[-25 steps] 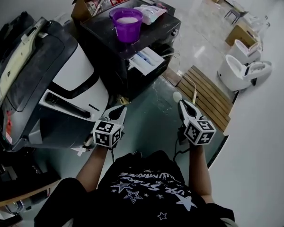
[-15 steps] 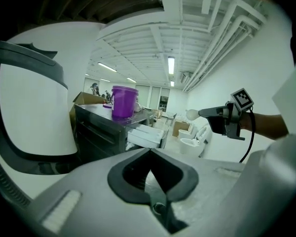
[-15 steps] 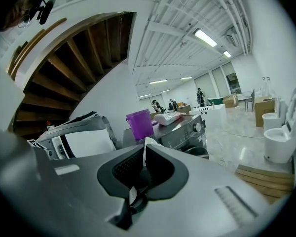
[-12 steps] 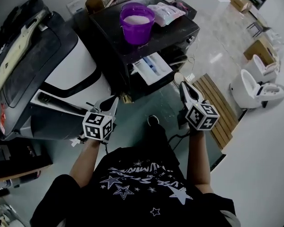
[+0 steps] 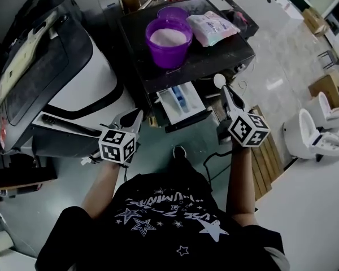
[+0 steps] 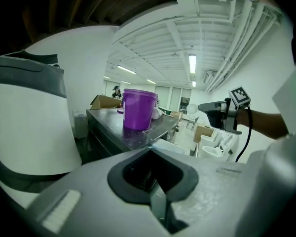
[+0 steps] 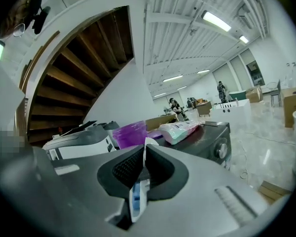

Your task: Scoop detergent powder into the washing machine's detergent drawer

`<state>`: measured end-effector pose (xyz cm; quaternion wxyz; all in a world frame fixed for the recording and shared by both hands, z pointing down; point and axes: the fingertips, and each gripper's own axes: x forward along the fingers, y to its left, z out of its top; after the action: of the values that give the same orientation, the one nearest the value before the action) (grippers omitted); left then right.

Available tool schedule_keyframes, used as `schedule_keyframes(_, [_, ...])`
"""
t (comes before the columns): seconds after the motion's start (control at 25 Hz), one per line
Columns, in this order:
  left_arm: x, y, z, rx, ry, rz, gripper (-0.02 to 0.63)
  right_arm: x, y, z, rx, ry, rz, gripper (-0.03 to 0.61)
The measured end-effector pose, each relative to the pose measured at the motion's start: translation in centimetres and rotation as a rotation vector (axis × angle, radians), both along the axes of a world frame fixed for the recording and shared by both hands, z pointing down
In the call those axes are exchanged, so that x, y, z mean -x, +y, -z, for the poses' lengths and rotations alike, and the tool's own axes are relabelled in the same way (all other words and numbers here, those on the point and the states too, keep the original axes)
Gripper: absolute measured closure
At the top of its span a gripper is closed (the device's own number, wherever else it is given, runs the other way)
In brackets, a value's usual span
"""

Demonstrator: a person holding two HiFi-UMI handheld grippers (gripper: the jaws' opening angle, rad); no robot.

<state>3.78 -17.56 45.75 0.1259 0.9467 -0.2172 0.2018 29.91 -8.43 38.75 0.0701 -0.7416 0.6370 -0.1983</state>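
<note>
Right claw (image 5: 224, 90) pinches a white scoop (image 5: 218, 81), left claw (image 5: 136, 115) closed empty; purple tub (image 5: 170, 55) holds white powder (image 5: 169, 36).

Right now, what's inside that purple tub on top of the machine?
The purple tub holds pale, whitish powder, with its surface below the rim. Nothing else shows on top of it. How deep the powder goes, and anything buried in it, is covered.

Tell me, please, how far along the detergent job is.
Done: the detergent drawer stands pulled open. In hand: the right hand-held gripper is shut on a white scoop, short of the purple tub. Still to do: dipping the scoop in the tub's powder and tipping it into the drawer. The left hand-held gripper is shut, empty.
</note>
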Motion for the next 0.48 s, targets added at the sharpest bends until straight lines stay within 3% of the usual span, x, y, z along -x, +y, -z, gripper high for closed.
schedule_keyframes(0.24, [-1.7, -2.6, 1.3, -0.032, 0.016, 0.077, 0.612, -1.1, -6.0, 2.5, -0.041, 0.059, 0.135, 0.543])
schedule_keyframes(0.48, [-2.2, -4.3, 1.9, -0.053, 0.032, 0.146, 0.612, -1.2, -10.2, 3.2, -0.057, 0.068, 0.208, 0.543])
